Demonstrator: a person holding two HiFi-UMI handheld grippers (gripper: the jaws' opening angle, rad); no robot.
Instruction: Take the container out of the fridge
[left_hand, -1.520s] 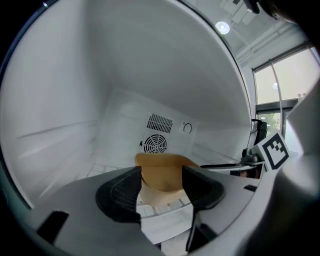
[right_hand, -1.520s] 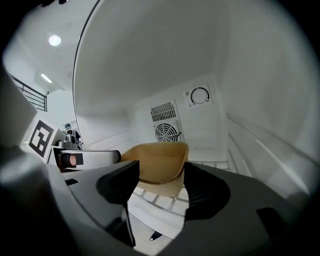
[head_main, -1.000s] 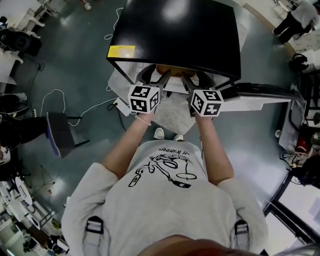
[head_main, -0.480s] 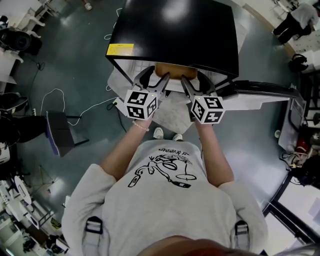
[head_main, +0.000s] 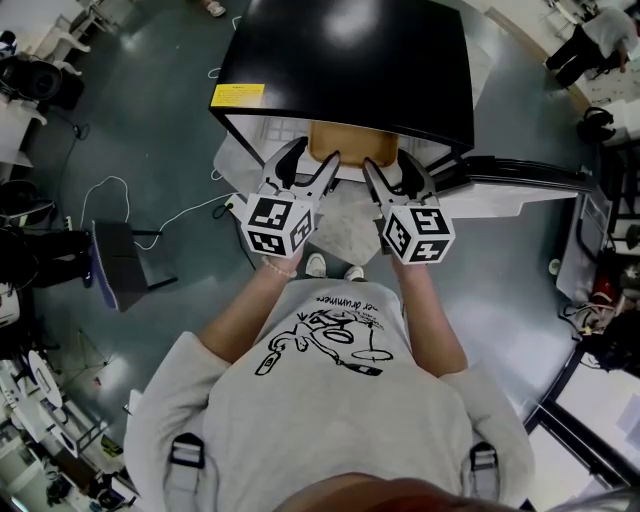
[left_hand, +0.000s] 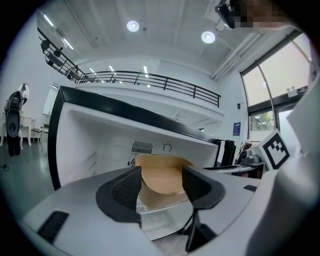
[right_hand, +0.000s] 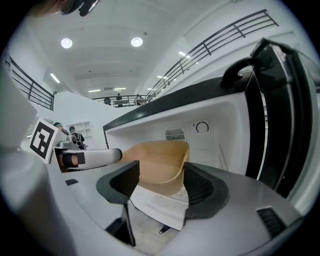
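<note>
The left claw (head_main: 310, 162) stands wide open and empty at the 9 o'clock side of the tan container (head_main: 350, 148), which sits on the shelf (right_hand: 150, 200) inside the fridge (head_main: 350, 60); it looks light, thin-walled and crushable, so take it gently by opposite rims; the right claw (head_main: 392, 170), equally open and empty, flanks it at 3 o'clock; only the gripper views show its deep curved wall; only the head view shows both claws flanking it.
</note>
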